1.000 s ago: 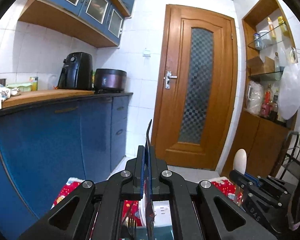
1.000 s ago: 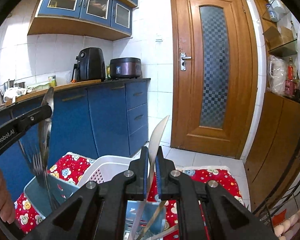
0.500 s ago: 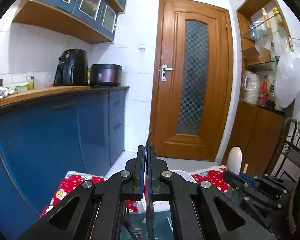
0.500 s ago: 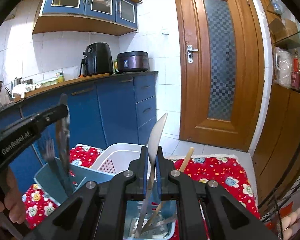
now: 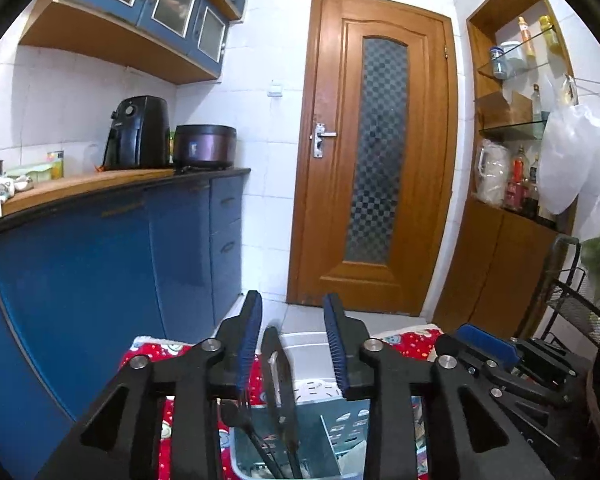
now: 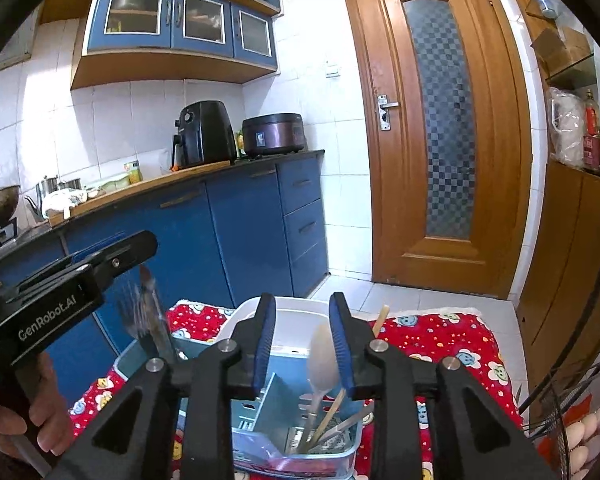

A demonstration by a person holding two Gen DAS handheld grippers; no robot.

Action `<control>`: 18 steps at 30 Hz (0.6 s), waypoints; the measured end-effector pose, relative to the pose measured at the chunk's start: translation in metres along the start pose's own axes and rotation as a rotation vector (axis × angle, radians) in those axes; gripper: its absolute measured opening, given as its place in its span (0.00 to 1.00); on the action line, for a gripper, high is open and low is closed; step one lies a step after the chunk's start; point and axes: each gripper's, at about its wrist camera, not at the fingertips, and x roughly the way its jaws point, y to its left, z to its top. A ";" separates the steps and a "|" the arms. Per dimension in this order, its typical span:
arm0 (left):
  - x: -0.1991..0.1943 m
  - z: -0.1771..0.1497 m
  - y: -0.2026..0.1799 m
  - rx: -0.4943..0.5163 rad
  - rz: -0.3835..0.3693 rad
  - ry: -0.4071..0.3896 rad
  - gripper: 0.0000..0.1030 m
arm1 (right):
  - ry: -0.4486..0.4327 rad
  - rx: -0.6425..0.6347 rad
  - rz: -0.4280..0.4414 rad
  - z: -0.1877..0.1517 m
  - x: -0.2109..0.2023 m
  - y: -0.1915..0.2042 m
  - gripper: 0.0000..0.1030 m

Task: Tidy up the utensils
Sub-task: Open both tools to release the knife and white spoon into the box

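Matte black left tool (image 5: pixel 292 344) and right tool (image 6: pixel 302 340), blue ribbed pads, silver screws, white "GenRobot.AI" lettering.

Red star-patterned cloth (image 6: pixel 440 340), pale-blue caddy (image 6: pixel 260 440)

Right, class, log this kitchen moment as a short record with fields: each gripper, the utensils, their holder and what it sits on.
left gripper: open, fingers either side of a dark utensil
right gripper: open, a pale spoon between its fingers
dark utensil: upright in the caddy, beside forks
pale spoon: standing in the caddy with a wooden stick
blue caddy: divided into compartments, holds the utensils
white basket: behind the caddy
red patterned cloth: under both containers
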 end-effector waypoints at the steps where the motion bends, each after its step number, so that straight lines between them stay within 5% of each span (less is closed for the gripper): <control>1: -0.003 0.001 0.000 0.001 -0.001 -0.001 0.32 | -0.002 0.003 0.003 0.001 -0.003 0.000 0.30; 18: -0.052 -0.008 0.011 -0.011 0.000 0.072 0.33 | 0.025 0.052 0.017 -0.011 -0.056 0.002 0.31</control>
